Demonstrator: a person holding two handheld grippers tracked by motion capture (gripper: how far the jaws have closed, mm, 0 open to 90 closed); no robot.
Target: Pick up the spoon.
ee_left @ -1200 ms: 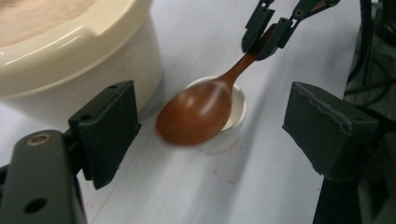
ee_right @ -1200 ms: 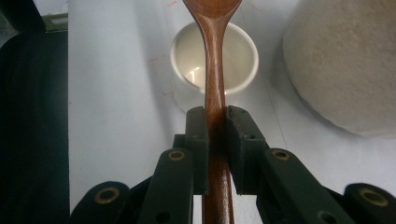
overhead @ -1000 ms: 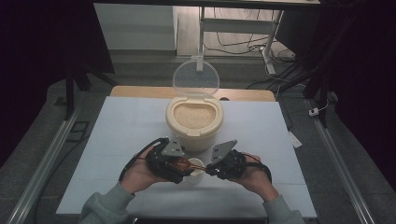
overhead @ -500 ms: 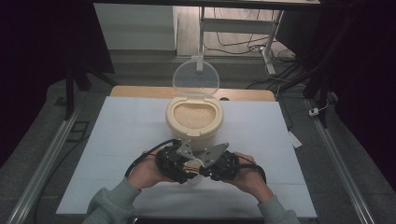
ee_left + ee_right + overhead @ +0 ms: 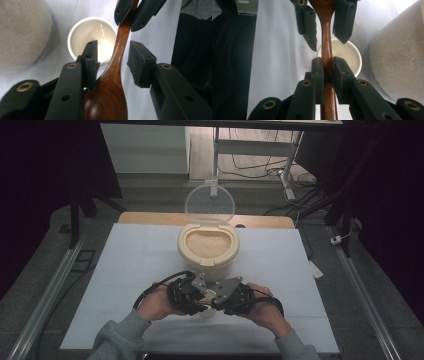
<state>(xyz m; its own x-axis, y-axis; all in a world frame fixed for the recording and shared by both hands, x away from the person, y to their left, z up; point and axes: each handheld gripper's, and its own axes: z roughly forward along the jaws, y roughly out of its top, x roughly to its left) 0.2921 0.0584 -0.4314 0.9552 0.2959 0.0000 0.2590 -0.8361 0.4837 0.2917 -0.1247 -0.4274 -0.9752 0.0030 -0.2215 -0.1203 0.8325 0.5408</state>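
Right gripper (image 5: 327,66): clamped on the handle of the wooden spoon (image 5: 327,37), pads pressed to both sides.
Left gripper (image 5: 112,62): jaws apart around the spoon's neck — one pad touching, the other clear of it.
Wooden spoon: held level between both grippers, above the white cup (image 5: 93,35), near the worktop's (image 5: 135,255) front edge.
Rice container (image 5: 208,249): mid-worktop, lid (image 5: 210,202) raised — just behind the cup.
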